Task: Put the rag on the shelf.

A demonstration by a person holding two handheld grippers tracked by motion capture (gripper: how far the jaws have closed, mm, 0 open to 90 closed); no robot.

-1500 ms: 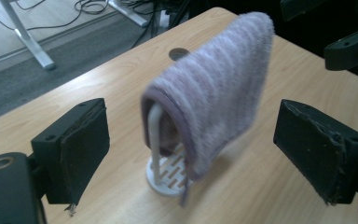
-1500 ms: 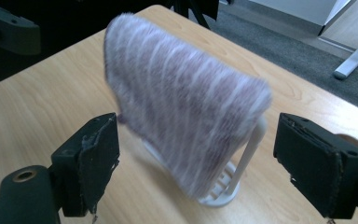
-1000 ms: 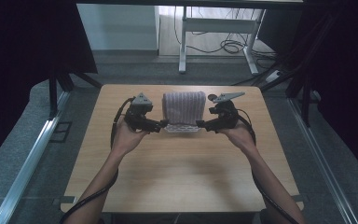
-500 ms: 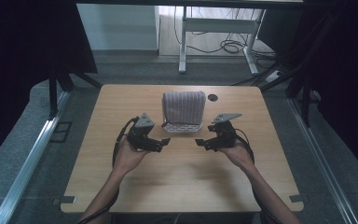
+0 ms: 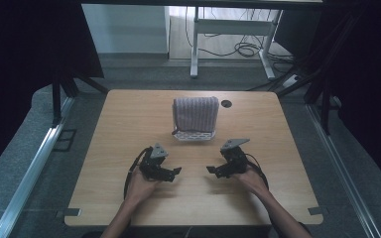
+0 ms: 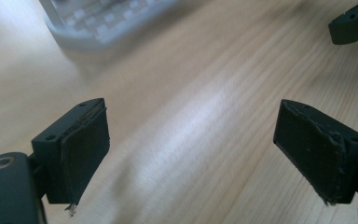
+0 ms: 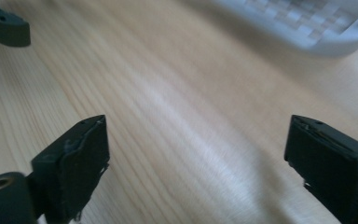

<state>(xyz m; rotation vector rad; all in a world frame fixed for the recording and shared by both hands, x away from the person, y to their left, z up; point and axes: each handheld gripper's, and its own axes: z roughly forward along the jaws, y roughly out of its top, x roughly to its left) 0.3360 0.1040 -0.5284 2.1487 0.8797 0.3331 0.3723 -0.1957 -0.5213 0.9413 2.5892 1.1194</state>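
- High view: wooden table (image 5: 129, 119). A white perforated basket (image 5: 194, 134) sits at the table's far centre, with a striped grey cloth (image 5: 196, 113) draped over it and hanging across its back.
- Small dark round hole (image 5: 226, 103) in the tabletop, just right of the cloth.
- Left gripper (image 5: 172, 172) held low over the near-left part of the table, jaws pointing right, toward the centre. Left hand (image 5: 140, 184) behind it.
- Right gripper (image 5: 213, 170) near the near-right part, jaws pointing left. Right hand (image 5: 252, 178) behind it. The two grippers face each other, apart, both nearer the person than the basket and clear of it.
- Left gripper view: left gripper (image 6: 191, 154) released, jaws wide apart, bare wood grain between them. Basket (image 6: 107, 23) blurred at top left. A jaw tip of the right gripper (image 6: 354, 23) at top right.
- Right gripper view: right gripper (image 7: 198, 163) released, jaws wide apart, nothing between them. Basket (image 7: 307, 23) at top right, blurred. A jaw tip of the left gripper (image 7: 4, 28) at top left.
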